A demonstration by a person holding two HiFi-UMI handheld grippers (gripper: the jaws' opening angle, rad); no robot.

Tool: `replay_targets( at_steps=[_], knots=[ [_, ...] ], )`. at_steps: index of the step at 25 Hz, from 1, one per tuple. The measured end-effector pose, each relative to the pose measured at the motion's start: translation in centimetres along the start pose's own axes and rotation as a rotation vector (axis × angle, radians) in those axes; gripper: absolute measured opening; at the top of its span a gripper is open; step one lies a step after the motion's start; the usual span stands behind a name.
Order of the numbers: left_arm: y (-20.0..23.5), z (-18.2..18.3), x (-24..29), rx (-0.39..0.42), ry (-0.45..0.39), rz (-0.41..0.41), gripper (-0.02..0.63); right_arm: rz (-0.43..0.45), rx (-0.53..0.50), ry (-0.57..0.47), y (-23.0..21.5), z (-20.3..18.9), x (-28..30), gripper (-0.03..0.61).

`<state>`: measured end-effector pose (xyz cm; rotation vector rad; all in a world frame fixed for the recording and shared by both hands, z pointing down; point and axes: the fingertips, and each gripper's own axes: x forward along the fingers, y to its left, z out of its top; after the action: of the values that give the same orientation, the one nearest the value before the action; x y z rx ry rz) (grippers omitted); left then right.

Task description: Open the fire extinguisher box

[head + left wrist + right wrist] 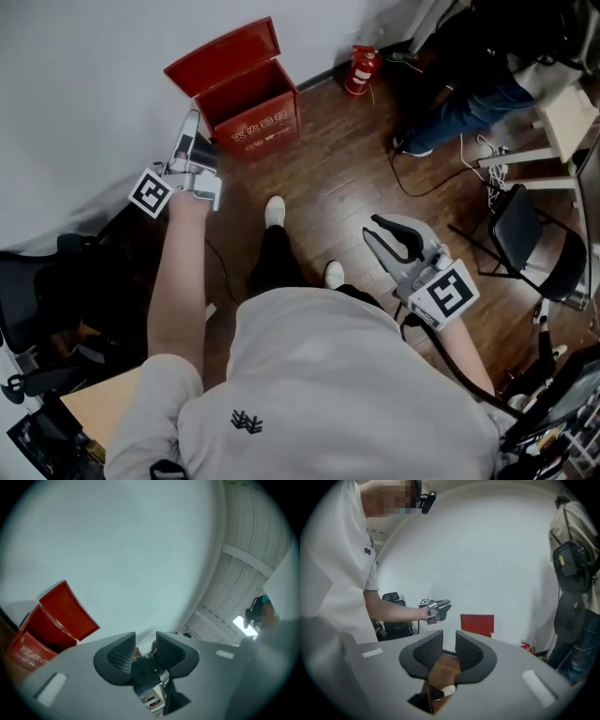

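Observation:
The red fire extinguisher box [251, 114] stands on the wooden floor against the white wall, its lid [225, 54] swung up and leaning back. My left gripper [194, 127] is raised just left of the box, near the wall, jaws apart with nothing between them. Its own view looks up the wall, with the gripper [146, 644] open and the box [51, 620] at lower left. My right gripper [375, 232] hangs open and empty over the floor, well to the right of the box. In the right gripper view the gripper [449, 644] faces the box [477, 624] and the left gripper [440, 606].
A red fire extinguisher [361, 70] stands by the wall right of the box. A person in jeans [469, 103] sits at the back right. A black folding chair [534, 244] is at right, an office chair [37, 300] at left, a cable [422, 183] on the floor.

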<state>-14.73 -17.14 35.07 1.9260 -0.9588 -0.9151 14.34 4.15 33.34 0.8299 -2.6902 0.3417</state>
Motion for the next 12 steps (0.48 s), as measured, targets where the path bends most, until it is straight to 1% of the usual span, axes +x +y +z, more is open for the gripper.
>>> replay_targets(
  at_steps=[2,7,10,12],
  knots=[
    [-3.7,-2.5,-3.1,0.046,0.028,0.001,0.121,0.036,-0.02,-0.006,1.1,-0.7,-2.1,0.077],
    [-12.4,-8.3,-10.6,0.201,0.136,0.013,0.114,0.108,-0.035,-0.001,3.7,-2.2,-5.9,0.076],
    [-17.9,-11.2,-13.9,0.348,0.208,-0.008,0.11,0.127,-0.058,-0.023,4.9,-2.3,-7.8,0.076],
    [-20.7,-13.1,-15.6,0.427,0.252,-0.017,0.109,0.126,-0.065,-0.044,5.5,-2.4,-8.7,0.075]
  ],
)
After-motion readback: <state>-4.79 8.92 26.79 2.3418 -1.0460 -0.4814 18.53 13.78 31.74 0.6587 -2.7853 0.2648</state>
